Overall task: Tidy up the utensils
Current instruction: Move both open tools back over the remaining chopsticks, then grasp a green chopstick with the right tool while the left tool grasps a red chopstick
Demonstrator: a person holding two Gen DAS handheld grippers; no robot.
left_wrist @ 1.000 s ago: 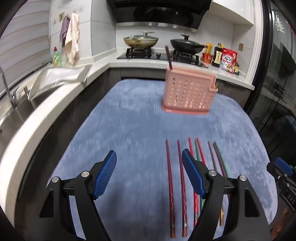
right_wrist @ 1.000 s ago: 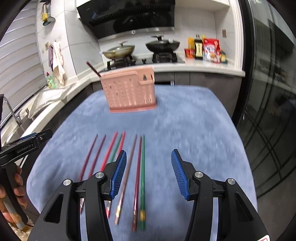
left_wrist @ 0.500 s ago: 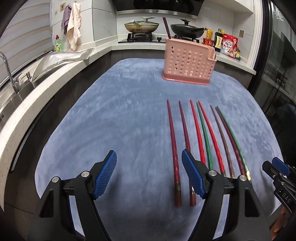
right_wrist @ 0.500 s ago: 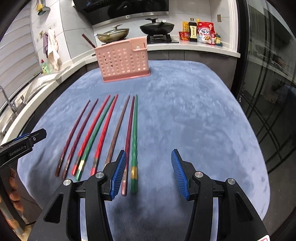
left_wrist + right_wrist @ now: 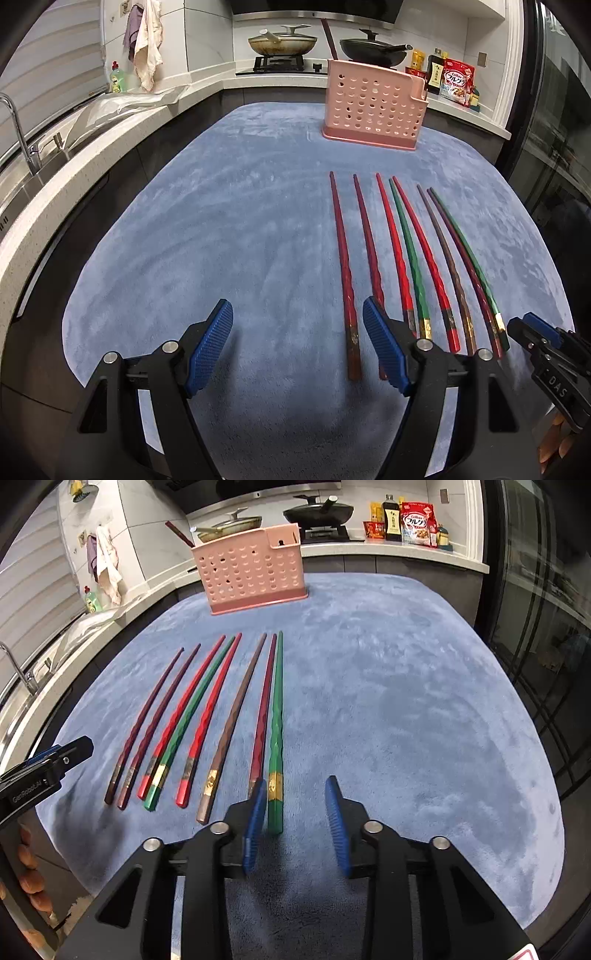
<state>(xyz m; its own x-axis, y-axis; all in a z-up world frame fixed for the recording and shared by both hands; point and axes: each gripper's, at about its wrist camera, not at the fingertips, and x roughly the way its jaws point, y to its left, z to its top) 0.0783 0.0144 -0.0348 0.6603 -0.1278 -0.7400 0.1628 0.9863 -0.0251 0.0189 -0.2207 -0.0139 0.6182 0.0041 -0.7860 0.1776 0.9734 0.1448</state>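
Chopsticks (image 5: 236, 716) on blue mat (image 5: 406, 701), one in pink basket (image 5: 255, 568), both grippers' fingers (image 5: 208, 347) released.

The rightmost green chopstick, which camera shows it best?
The right wrist view: the green chopstick lies full length, its end between the open right gripper fingers. The left wrist view shows it curved near the edge.

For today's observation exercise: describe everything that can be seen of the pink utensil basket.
The pink utensil basket looks like moulded plastic, its walls pierced by rows of round holes, with a solid base flange and a small raised compartment at one end. It stands upright on the blue mat, beyond the row of chopsticks, apart from them. One dark chopstick leans out of it.
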